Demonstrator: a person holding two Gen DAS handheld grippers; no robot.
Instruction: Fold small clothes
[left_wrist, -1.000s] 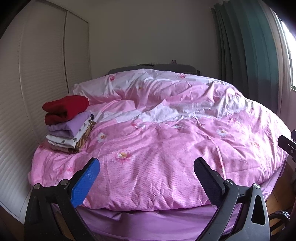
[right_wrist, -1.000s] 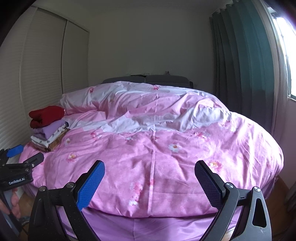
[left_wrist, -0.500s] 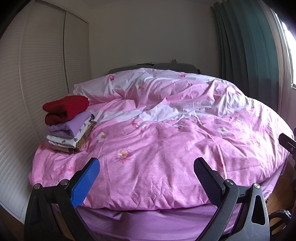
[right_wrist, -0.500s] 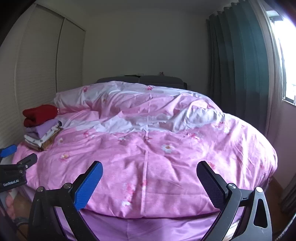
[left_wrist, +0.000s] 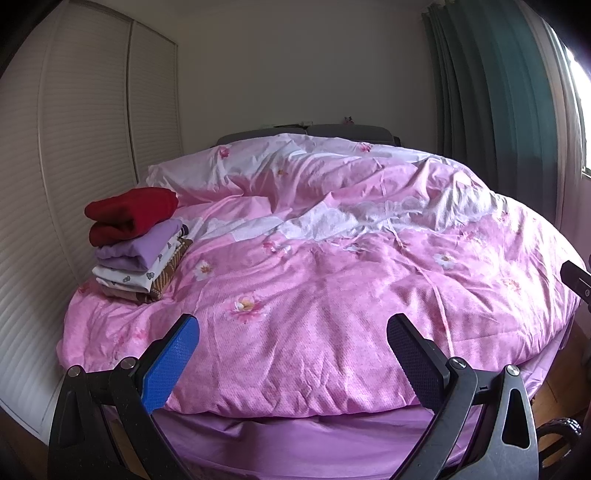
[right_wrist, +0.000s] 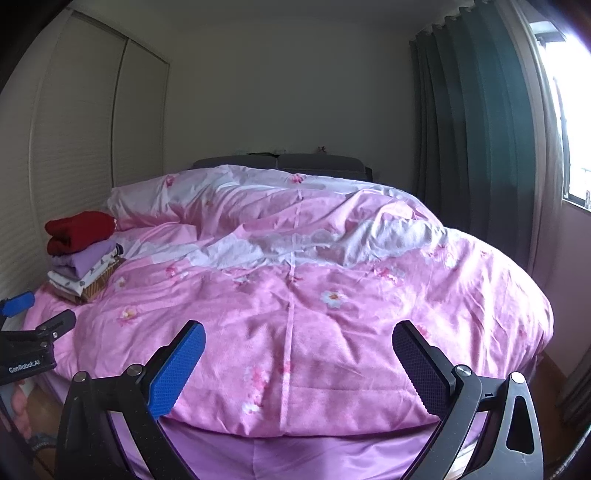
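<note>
Both grippers, left (left_wrist: 291, 350) and right (right_wrist: 298, 356), hang empty at the bed's foot, jaws wide apart. Folded stack (left_wrist: 135, 240) sits on the bed's (left_wrist: 332, 314) far-left edge, nearer the left gripper. No loose clothes visible.

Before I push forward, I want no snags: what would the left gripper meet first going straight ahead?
Most likely the pink quilt on the bed. The open left gripper points at its near slope; the clothes stack sits off to the left. Depth is unclear.

folded clothes stack (left_wrist: 135, 240), red on top, bed's left edge
</note>
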